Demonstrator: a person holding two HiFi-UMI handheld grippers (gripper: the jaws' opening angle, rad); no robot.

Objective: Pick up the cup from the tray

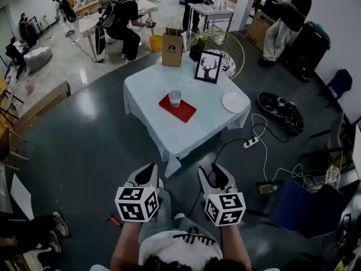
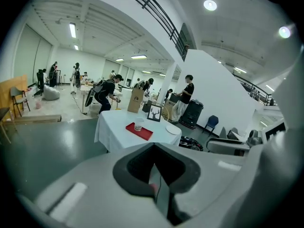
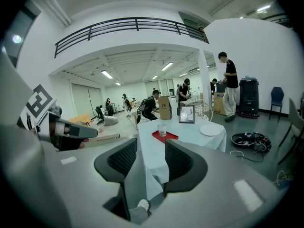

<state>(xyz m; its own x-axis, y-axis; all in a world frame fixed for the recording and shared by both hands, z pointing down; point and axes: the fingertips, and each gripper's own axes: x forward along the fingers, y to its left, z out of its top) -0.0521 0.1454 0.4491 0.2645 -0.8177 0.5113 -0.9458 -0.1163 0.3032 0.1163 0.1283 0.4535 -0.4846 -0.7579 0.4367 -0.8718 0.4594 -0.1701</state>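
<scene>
A white paper cup stands upright on a flat red tray, on a table with a white cloth. Both grippers hang low near my body, well short of the table's front corner. The left gripper is shut with nothing in it; its pads meet in the left gripper view, which shows the cup far ahead. The right gripper is open and empty. In the right gripper view the cup and tray show far beyond the gap.
On the table are a white plate and a framed deer picture; a paper bag and wire chair stand behind. A power strip, cables and a dark bag lie right. A blue chair is beside me. People work at the back.
</scene>
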